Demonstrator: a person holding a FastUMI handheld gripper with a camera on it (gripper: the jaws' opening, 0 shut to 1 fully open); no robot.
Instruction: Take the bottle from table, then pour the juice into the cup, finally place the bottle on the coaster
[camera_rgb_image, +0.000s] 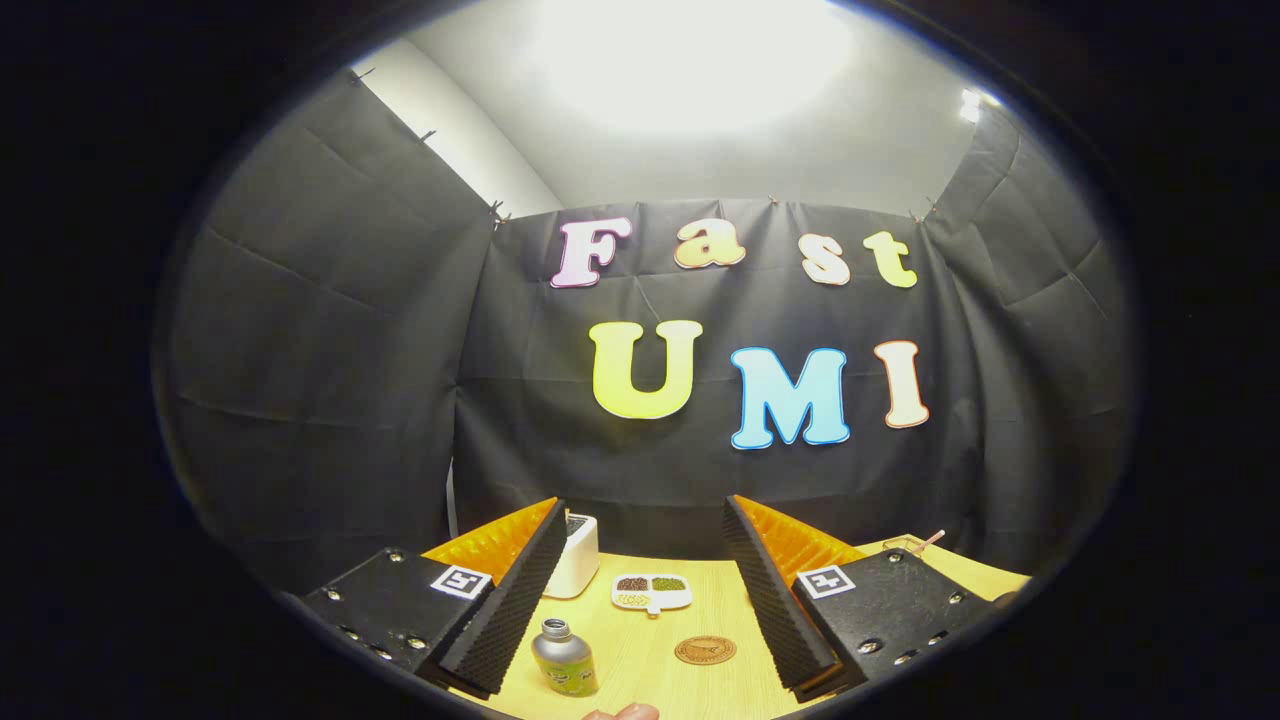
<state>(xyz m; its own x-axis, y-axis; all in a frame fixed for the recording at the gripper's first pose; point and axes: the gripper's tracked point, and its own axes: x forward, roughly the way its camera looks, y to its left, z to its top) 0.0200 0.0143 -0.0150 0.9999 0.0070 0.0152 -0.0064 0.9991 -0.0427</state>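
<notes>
The gripper (645, 590) stood wide open, holding nothing. Between its 2 fingers the bottle (565, 658) stood upright at 7 o'clock, the coaster (705, 650) at 5 o'clock.

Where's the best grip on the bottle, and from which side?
Probably the body of the bottle, below its narrower neck, approached level from the front. It stands upright on the table, just ahead of the open gripper, nearer one finger; shift sideways to centre it. The coaster lies apart, out of the way.
</notes>
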